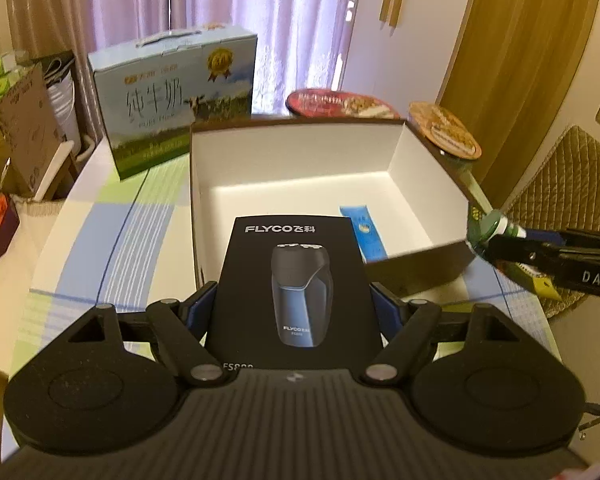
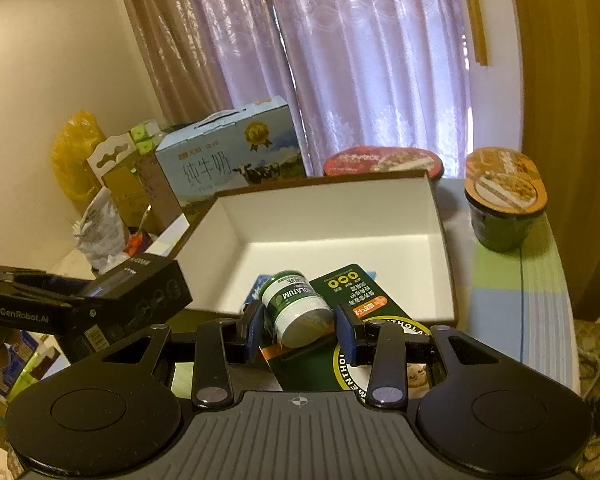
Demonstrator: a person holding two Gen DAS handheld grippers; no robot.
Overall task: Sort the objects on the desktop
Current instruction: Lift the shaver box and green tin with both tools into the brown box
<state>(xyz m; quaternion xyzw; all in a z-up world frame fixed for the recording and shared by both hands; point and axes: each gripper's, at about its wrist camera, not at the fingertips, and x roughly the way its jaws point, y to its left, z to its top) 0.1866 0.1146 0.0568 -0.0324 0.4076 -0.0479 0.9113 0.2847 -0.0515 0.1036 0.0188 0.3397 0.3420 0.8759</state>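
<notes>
My left gripper (image 1: 292,304) is shut on a black Flyco shaver box (image 1: 296,280) and holds it over the near edge of an open white storage box (image 1: 300,168). A blue tube (image 1: 364,232) lies inside that box. My right gripper (image 2: 300,320) is shut on a green and white Mentholatum jar (image 2: 296,306), attached to a green card (image 2: 348,296), at the near rim of the storage box (image 2: 324,224). In the left wrist view the right gripper (image 1: 496,236) holds the jar (image 1: 484,228) at the box's right corner. The right wrist view shows the left gripper with the shaver box (image 2: 140,296).
A blue milk carton (image 1: 176,100) stands behind the storage box. A red noodle bowl (image 1: 340,102) and a dark noodle cup (image 2: 504,200) stand at the back right. The table has a checked cloth (image 1: 112,240). Bags and boxes crowd the left side (image 2: 100,184).
</notes>
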